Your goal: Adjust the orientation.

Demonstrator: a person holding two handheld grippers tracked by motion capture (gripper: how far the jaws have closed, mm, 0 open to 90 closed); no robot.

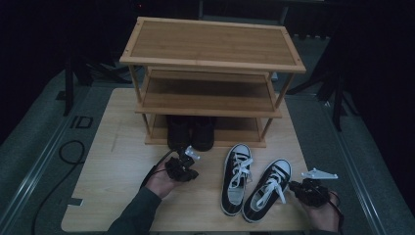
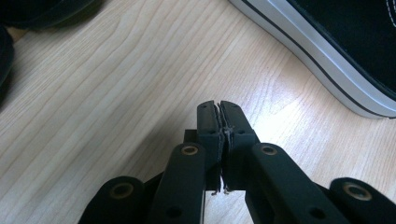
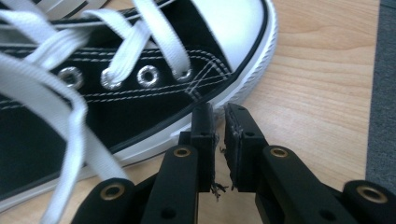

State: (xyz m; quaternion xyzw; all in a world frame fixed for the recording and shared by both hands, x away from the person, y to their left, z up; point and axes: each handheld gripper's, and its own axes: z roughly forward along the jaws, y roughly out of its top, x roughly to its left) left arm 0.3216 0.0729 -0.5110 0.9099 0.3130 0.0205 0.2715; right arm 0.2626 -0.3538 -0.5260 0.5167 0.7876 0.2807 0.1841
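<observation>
**Shoes onto the rack: one pair parked, sneakers up next**

Dark room all around, with a light wooden bench (image 1: 112, 171) in the middle of the high view and a three-tier bamboo shoe rack (image 1: 211, 58) standing at its far side. A pair of black shoes (image 1: 191, 133) already sits on the bottom shelf. Two black-and-white sneakers lie on the bench in front: the left sneaker (image 1: 236, 177) and the right sneaker (image 1: 268, 190), side by side. The left hand-held gripper (image 1: 188, 160) hangs just in front of the black shoes, the right hand-held gripper (image 1: 295, 186) sits just beside the right sneaker.

Left gripper view: the jaws are pressed together with nothing between them, bare bench underneath, a white sneaker sole (image 2: 322, 51) off to the upper right.

Right gripper view: the jaws stand at a narrow gap, empty, right at the sneaker's rubber edge (image 3: 243, 88) below the eyelets.

My read: we're at the reach for the sneakers. Next move probably needs both sets of jaws spread wider, then a bite on a sneaker's collar or side wall before lifting it to a free shelf.
</observation>
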